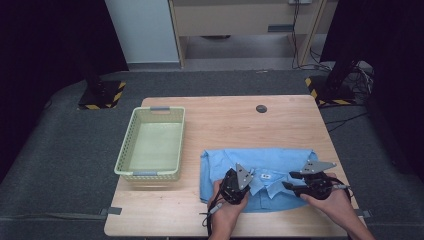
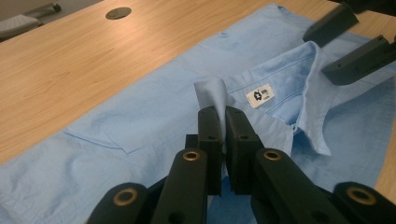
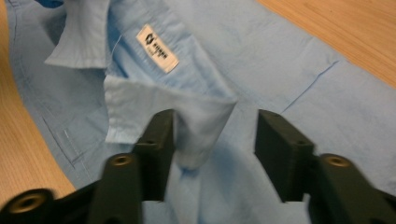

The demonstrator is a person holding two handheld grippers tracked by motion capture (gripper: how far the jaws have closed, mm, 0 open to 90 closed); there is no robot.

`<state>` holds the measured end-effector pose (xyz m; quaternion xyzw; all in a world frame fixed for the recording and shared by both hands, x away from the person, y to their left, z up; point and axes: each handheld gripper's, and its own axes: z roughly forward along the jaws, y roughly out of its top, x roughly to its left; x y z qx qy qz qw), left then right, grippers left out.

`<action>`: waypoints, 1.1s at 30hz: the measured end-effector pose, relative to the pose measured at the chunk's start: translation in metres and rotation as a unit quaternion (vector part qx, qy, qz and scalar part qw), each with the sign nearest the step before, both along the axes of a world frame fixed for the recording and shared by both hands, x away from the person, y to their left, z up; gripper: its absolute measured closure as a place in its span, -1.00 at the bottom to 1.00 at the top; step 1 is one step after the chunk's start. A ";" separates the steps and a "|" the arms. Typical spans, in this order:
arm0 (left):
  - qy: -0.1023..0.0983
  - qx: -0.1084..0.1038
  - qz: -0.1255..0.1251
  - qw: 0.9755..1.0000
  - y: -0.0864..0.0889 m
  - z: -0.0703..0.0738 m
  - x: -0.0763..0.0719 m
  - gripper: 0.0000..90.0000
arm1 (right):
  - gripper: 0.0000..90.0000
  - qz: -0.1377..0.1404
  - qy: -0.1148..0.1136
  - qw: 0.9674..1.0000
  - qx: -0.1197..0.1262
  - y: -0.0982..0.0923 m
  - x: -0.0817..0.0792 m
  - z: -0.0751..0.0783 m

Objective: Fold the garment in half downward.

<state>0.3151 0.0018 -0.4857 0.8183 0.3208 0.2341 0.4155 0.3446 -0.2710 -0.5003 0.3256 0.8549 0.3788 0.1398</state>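
A light blue shirt (image 1: 260,162) lies folded on the near right part of the wooden table (image 1: 225,120), collar toward me, with a white label (image 1: 265,176) inside the collar. My left gripper (image 1: 247,183) is at the collar's left side. In the left gripper view it (image 2: 223,116) is shut on a raised fold of the collar (image 2: 211,93). My right gripper (image 1: 288,182) is at the collar's right side. In the right gripper view its jaws (image 3: 215,126) stand apart with the collar's tip (image 3: 201,126) between them, resting against one jaw and not pinched.
A pale green plastic basket (image 1: 126,145) stands on the left of the table, with nothing in it. A round dark grommet (image 1: 261,108) sits near the far edge. Dark floor surrounds the table, with stands and cables behind.
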 end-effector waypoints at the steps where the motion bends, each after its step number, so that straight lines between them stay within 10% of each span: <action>1: -0.003 -0.001 -0.001 1.000 -0.001 0.001 -0.003 0.93 | -0.07 0.011 0.001 1.000 -0.001 0.002 0.000 0.001; 8: -0.012 -0.003 -0.004 1.000 -0.001 0.003 -0.007 0.93 | -0.08 0.029 0.022 0.999 -0.007 0.008 -0.001 -0.006; 12: -0.013 -0.013 -0.001 1.000 0.003 0.007 -0.008 0.92 | 0.54 0.053 0.025 0.998 -0.008 0.011 -0.006 -0.005; 23: 0.006 -0.013 -0.001 1.000 0.015 0.002 -0.018 0.86 | 0.87 0.057 -0.031 0.997 -0.031 0.018 -0.018 0.011; 33: 0.027 0.008 0.015 1.000 0.025 -0.013 -0.013 -0.04 | 0.88 0.059 -0.065 0.996 -0.034 0.020 -0.027 0.021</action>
